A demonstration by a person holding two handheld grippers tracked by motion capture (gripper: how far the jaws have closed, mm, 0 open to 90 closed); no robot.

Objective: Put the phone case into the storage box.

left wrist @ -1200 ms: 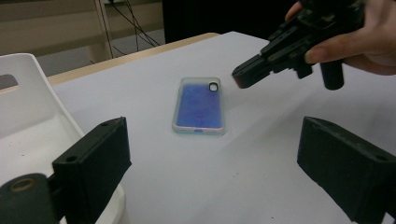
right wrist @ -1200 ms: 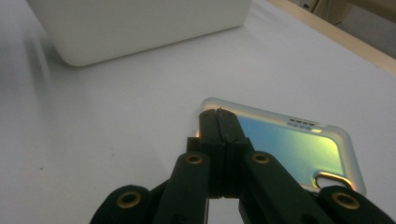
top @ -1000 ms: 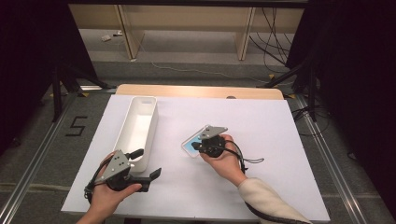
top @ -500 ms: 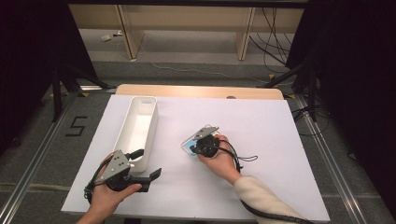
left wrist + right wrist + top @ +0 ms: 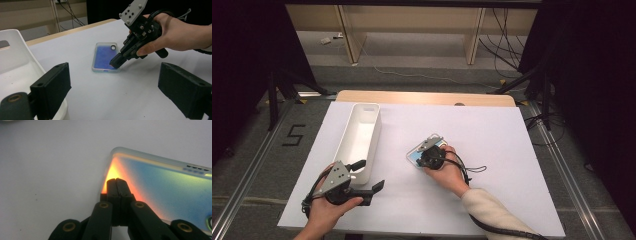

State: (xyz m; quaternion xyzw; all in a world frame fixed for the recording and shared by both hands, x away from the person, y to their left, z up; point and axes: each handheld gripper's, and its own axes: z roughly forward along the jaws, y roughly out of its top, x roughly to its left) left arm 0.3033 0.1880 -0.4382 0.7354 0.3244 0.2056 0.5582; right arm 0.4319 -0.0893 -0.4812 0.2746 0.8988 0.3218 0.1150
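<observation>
Item 1, phone case (image 5: 105, 57): flat on the white table cover (image 5: 492, 135), roughly mid-table, slightly right of centre in the high view. Clear rim, blue iridescent back, camera cut-out at the far corner as the left gripper view has it. All four edges lie on the cover. Open cover on every side of it; the far and right stretches of the table are the widest free room.

Item 2, right gripper (image 5: 115, 63): held in the person's right hand (image 5: 447, 167), pointing down at a slant. Jaws fully closed, pad against pad, nothing between them. Tips are set on the case near its short near edge, close to a corner; in the right gripper view (image 5: 117, 181) they sit just inside the rim, over an orange sheen.

Item 3, left gripper (image 5: 369, 177): held in the left hand (image 5: 327, 210) near the table's front left edge. Jaws wide apart, empty. One jaw lies just beside the near end of the tray, the other over bare cover.

Item 4, white tray (image 5: 373, 131): long, narrow, lengthwise front to back along the left part of the table. Well apart from the case, with a bare strip of cover between.

Item 5, wooden table edge (image 5: 422, 97): bare strip beyond the far edge of the cover.
</observation>
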